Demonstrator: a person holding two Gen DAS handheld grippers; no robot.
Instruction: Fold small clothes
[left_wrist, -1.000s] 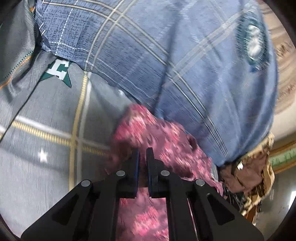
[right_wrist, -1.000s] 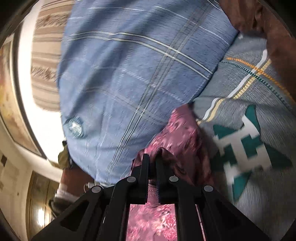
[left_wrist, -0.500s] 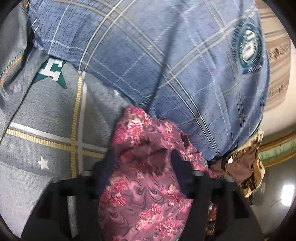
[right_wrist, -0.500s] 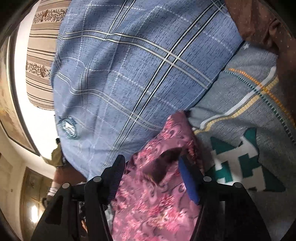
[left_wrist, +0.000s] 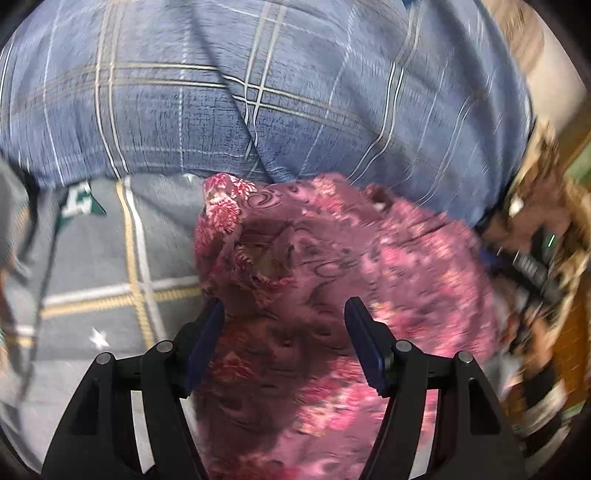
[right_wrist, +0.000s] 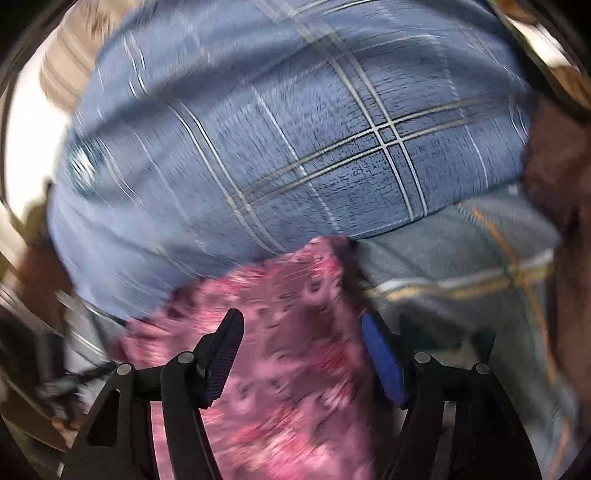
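A pink-and-maroon floral garment (left_wrist: 332, 258) lies bunched on a grey patterned bedsheet (left_wrist: 92, 258), its far edge against a blue plaid pillow (left_wrist: 258, 110). My left gripper (left_wrist: 284, 302) hovers over the garment with its jaws wide apart, the pads clear of the cloth. In the right wrist view the same garment (right_wrist: 288, 280) spreads below my right gripper (right_wrist: 301, 316). Those jaws are opening, and the cloth lies under the gap without being pinched. The right blue pad (right_wrist: 380, 354) sits near the garment's right edge. Both views are motion-blurred.
The blue plaid pillow (right_wrist: 295, 147) fills the far side of both views. The grey sheet (right_wrist: 461, 258) continues to the right of the garment. A brown cloth (right_wrist: 554, 166) sits at the right edge. Brown patterned fabric and dark clutter (left_wrist: 535, 240) lie past the bed's edge.
Both grippers were shut on pinched folds of the pink garment a second ago. They have opened and let it drop onto the sheet, then rolled and drawn back a little.
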